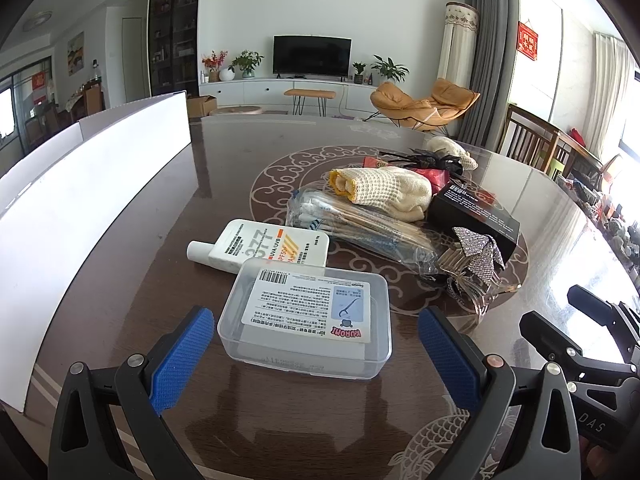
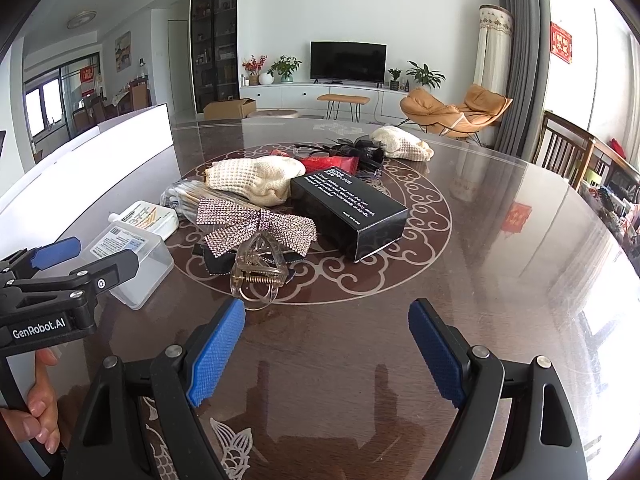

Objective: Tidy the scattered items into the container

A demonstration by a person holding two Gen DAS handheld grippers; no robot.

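My left gripper [image 1: 314,354] is open, its blue pads on either side of a clear plastic floss box [image 1: 308,318], not touching it. Behind the box lie a white sunscreen tube [image 1: 264,246], a bag of cotton swabs [image 1: 352,222], a cream knit cloth [image 1: 384,190], a black box [image 1: 474,216] and a rhinestone bow clip [image 1: 478,254]. The white container [image 1: 88,200] stands at the left. My right gripper [image 2: 326,354] is open and empty over bare table, just short of a clear claw clip [image 2: 258,270] and the bow clip [image 2: 256,222]. The black box [image 2: 352,210] lies beyond.
The dark round glass-topped table [image 2: 500,260] carries more items at the back: a red packet [image 2: 330,164], a black hair accessory [image 2: 360,148] and another knit cloth [image 2: 404,142]. A wooden chair [image 2: 572,152] stands at the right edge.
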